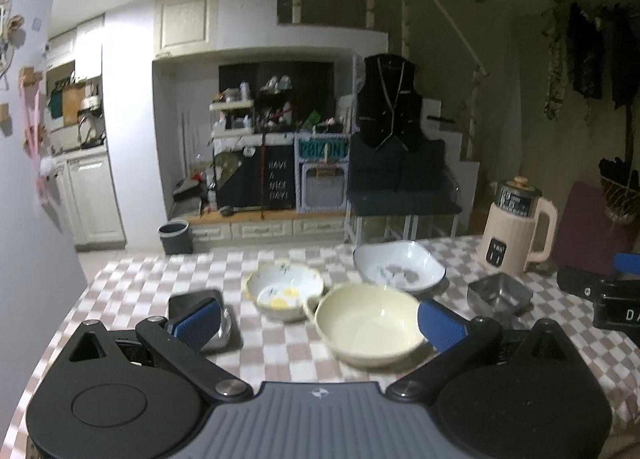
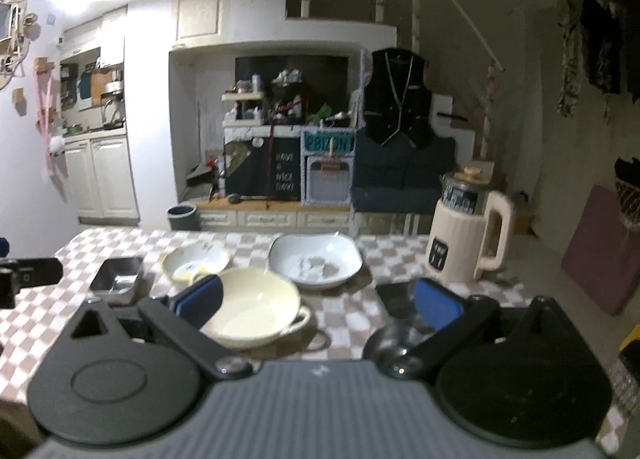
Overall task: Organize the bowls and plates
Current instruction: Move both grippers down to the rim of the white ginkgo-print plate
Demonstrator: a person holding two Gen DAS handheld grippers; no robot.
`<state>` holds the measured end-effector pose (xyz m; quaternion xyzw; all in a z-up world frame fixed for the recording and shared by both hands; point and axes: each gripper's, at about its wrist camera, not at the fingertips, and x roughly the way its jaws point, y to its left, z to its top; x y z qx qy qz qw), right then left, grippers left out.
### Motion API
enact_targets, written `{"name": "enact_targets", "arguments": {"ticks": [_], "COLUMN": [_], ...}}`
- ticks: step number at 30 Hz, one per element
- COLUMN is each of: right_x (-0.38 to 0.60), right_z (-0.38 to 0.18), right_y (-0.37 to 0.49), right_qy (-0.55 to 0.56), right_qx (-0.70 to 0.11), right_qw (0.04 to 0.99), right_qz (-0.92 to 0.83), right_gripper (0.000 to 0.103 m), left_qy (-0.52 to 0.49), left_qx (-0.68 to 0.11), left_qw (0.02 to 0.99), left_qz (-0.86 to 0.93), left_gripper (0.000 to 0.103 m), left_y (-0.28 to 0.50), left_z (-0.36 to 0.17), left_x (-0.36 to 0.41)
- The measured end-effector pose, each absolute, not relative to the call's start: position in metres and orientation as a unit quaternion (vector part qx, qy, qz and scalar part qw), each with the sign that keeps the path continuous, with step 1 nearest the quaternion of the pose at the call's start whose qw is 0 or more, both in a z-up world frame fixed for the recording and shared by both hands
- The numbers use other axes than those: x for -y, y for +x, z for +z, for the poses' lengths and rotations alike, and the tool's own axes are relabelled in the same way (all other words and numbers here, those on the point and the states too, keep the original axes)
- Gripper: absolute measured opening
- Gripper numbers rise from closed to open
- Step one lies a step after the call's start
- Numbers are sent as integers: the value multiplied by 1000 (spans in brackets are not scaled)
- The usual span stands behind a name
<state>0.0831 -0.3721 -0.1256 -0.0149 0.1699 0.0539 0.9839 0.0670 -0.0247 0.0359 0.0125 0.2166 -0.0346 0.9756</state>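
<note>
Left wrist view: the cream bowl (image 1: pixel 370 325) is framed straight ahead between the spread, empty left gripper (image 1: pixel 320 319), nearer than the likewise released right gripper (image 2: pixel 318 301).

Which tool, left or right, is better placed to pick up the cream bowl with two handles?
Probably the left tool: the cream two-handled bowl lies between its open fingers, whereas the right tool sits offset.

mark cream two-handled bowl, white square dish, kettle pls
cream two-handled bowl (image 1: pixel 370 325): left wrist view, inner base.
white square dish (image 2: pixel 316 259): right wrist view, inner floor.
kettle (image 1: pixel 514 237): left wrist view, ribbed body.
</note>
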Motion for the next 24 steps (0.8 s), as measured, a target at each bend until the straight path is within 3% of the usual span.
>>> {"name": "enact_targets", "arguments": {"ticks": [11, 24], "right_x": [379, 393], "right_z": [-125, -146], "right_y": [154, 277], "right_qy": [-15, 21], "right_qx": [-140, -169], "right_qw": [988, 984], "right_qz": [60, 53], "right_gripper": [103, 103], "left_qy": [25, -42], "left_qx": [-185, -216], "left_qw": [981, 975], "left_qz": [-46, -34], "left_gripper": [103, 103], "left_y": [146, 274], "left_z": [37, 2], "left_x": [48, 59]}}
